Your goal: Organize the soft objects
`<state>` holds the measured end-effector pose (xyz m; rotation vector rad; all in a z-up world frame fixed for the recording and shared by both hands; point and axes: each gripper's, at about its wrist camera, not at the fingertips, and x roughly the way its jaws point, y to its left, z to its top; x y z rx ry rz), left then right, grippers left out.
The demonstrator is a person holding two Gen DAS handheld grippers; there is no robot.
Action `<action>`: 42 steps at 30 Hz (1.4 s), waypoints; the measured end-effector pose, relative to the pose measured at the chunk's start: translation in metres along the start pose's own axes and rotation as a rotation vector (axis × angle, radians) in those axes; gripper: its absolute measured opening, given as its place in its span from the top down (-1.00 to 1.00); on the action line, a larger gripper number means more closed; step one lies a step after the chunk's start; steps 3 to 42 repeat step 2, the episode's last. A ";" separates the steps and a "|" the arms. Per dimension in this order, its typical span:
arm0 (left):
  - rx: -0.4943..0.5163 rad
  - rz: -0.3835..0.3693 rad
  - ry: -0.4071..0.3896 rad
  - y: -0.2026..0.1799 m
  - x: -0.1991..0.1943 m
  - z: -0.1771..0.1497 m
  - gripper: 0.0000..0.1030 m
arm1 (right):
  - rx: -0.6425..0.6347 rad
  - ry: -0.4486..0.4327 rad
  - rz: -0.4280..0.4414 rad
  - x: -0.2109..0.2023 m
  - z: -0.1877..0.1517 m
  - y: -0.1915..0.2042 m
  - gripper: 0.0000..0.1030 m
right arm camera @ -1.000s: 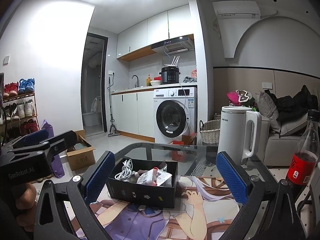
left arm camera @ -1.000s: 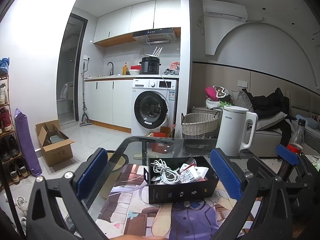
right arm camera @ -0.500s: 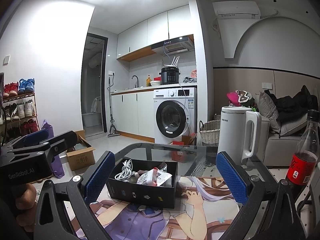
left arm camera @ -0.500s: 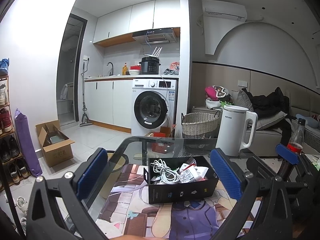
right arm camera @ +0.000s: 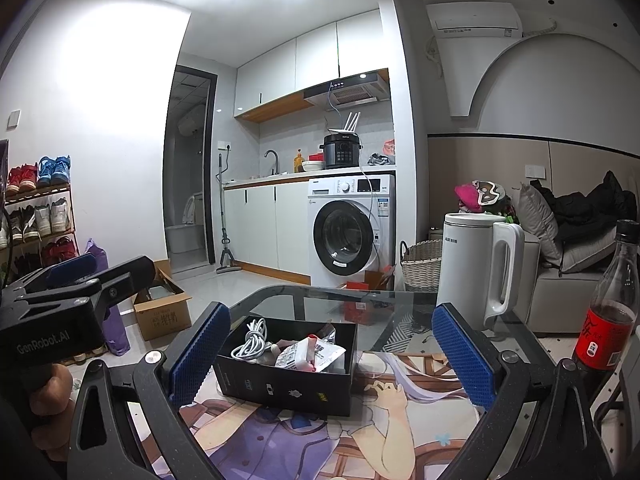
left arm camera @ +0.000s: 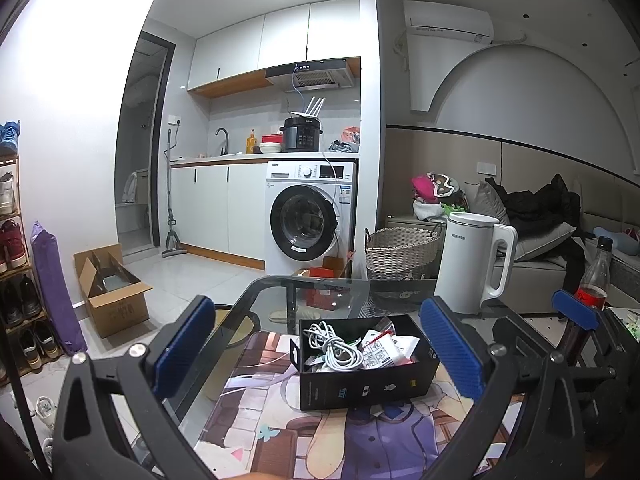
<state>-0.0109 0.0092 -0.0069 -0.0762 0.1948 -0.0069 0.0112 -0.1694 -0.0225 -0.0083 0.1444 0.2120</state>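
A black open box (left arm camera: 366,376) (right arm camera: 286,374) sits on the printed mat on the glass table. Inside lie a coiled white cable (left arm camera: 334,344) (right arm camera: 251,340) and several small white packets (left arm camera: 386,354) (right arm camera: 310,356). My left gripper (left arm camera: 316,350) hovers in front of the box, wide open, with nothing between its blue pads. My right gripper (right arm camera: 330,354) hangs likewise in front of the box, wide open and empty. In the right wrist view the left gripper (right arm camera: 72,284) shows at the far left, held by a hand (right arm camera: 44,396).
A white kettle (left arm camera: 474,264) (right arm camera: 482,268) stands behind the box on the right. A cola bottle (right arm camera: 610,304) (left arm camera: 596,276) stands at the right edge. Beyond the glass table (left arm camera: 360,290) are a wicker basket (left arm camera: 402,250), a washing machine (left arm camera: 310,222), a cardboard box (left arm camera: 108,290) and a sofa piled with clothes (left arm camera: 536,216).
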 end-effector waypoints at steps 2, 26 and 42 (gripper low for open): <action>-0.005 0.001 -0.001 0.000 -0.001 0.001 -1.00 | 0.000 0.000 -0.001 0.000 0.000 0.000 -0.99; -0.005 0.001 -0.001 0.000 -0.001 0.001 -1.00 | 0.000 0.000 -0.001 0.000 0.000 0.000 -0.99; -0.005 0.001 -0.001 0.000 -0.001 0.001 -1.00 | 0.000 0.000 -0.001 0.000 0.000 0.000 -0.99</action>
